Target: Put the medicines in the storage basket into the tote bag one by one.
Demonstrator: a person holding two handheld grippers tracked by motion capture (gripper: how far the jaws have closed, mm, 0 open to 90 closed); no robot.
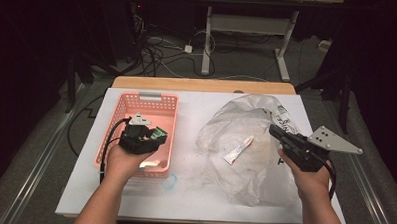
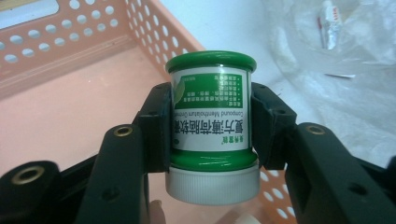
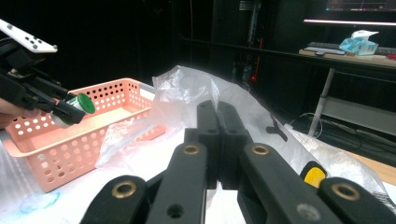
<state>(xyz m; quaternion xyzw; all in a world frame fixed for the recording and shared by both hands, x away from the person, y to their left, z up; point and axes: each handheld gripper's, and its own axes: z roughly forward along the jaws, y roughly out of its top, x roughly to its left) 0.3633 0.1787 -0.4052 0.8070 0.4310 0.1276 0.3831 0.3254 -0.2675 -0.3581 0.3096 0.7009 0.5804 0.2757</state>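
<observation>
So the left gripper [image 2: 211,135] has its jaws clamped on a little green-and-white ointment jar [image 2: 212,123], white cap toward the camera, held above the pink basket [image 1: 115,120] at centre-left of the high view. The right gripper [image 3: 217,140] has its jaws pressed together on nothing, hanging above the crumpled plastic bag [image 1: 236,118] on the right of the tabletop [image 1: 183,196]. A small tube [image 1: 238,149] lies on the bag.
</observation>
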